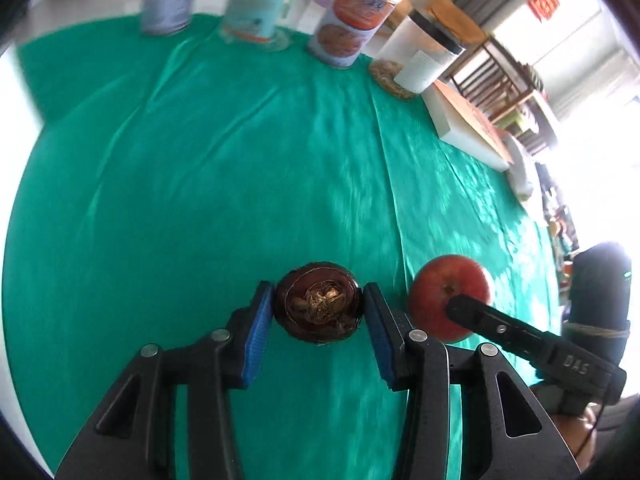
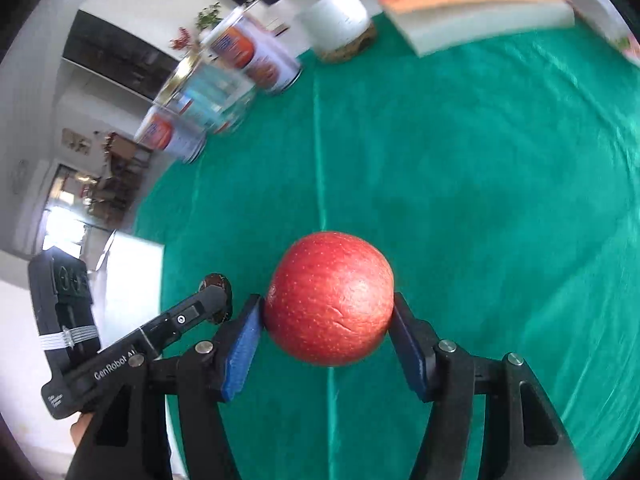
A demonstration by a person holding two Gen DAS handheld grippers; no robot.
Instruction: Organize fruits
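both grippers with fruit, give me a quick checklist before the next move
1. Left gripper has the dark brown fruit between its pads: ok.
2. Right gripper has the red apple between its pads: ok.
3. Apple sits centred in the pads: ok.
4. The two grippers stay apart: not ok, they are close side by side.
5. Green cloth ahead is free of obstacles up to the cans: ok.
6. Place to put the fruits is in view: not ok, no bowl or tray is seen.
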